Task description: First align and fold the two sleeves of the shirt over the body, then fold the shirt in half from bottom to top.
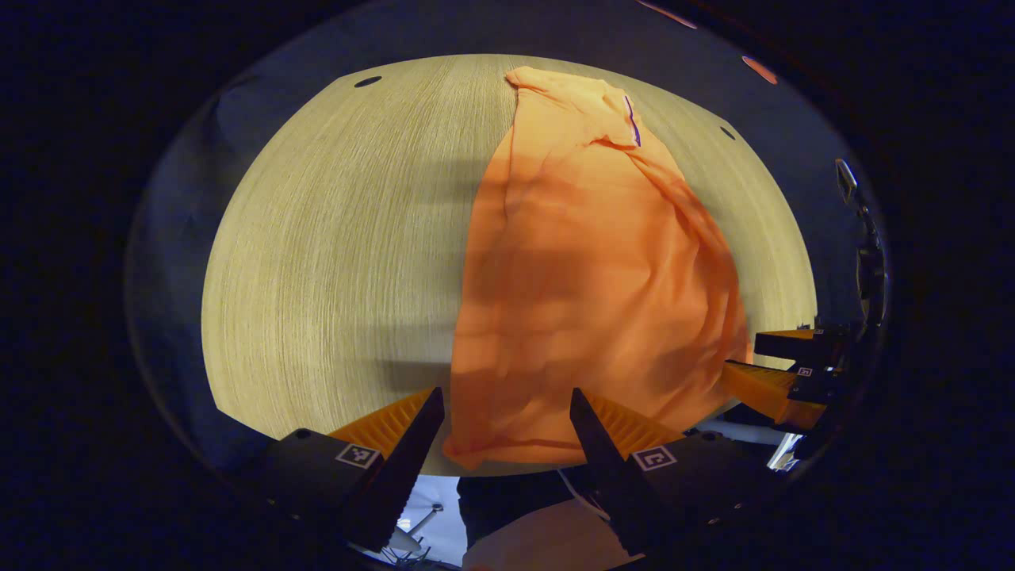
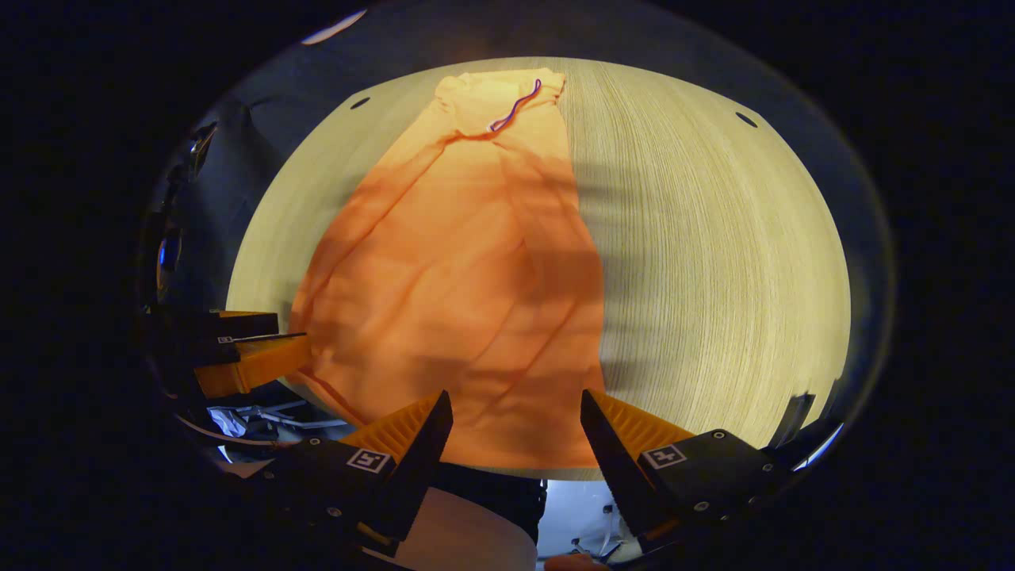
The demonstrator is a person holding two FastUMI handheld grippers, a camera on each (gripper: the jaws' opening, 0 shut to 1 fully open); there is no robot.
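An orange shirt [image 1: 587,270] lies flat on the wooden table [image 1: 333,238], collar at the far end, hem at the near edge, sleeves folded over the body. In the left gripper view my left gripper [image 1: 507,408] stands open above the hem's left corner, nothing between its fingers. The right gripper [image 1: 781,369] shows at the far right of that view, by the shirt's right edge. In the right gripper view the same shirt [image 2: 468,285] runs up the middle, and my right gripper [image 2: 515,412] hangs open over the hem. The left gripper [image 2: 246,353] appears at the left beside the shirt.
The table [image 2: 714,270] has bare wood on either side of the shirt. Small dark holes [image 1: 367,82] mark the tabletop near its far edge. Below the near table edge, floor and a person's clothing [image 1: 547,539] are visible.
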